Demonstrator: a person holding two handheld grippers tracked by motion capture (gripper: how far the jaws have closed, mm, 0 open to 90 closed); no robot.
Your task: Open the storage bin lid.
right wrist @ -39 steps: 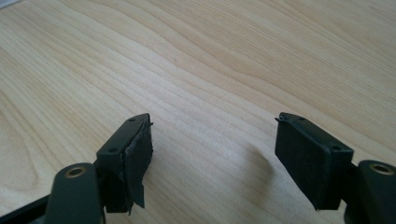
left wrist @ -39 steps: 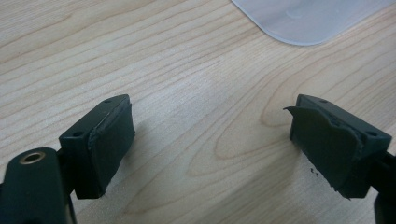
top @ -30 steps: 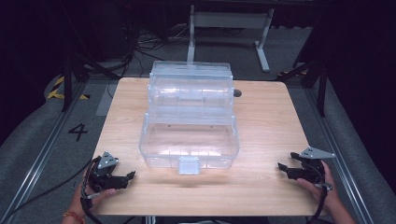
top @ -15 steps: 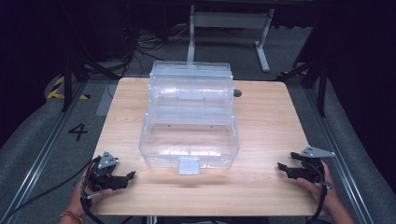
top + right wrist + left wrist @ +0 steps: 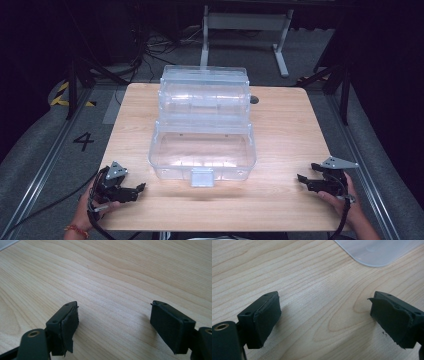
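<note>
A clear plastic storage box stands in the middle of the wooden table, its lid tilted up at the back and a latch tab at its front. My left gripper rests near the front left corner of the table, open, its two black pads wide apart over bare wood. A corner of the box lies ahead of it. My right gripper rests near the front right edge, open as well, with nothing between its pads.
A small dark round spot sits on the table behind the box at the right. Dark floor with cables, a metal stand and a painted numeral 4 surround the table. A hand holds each gripper at the near edge.
</note>
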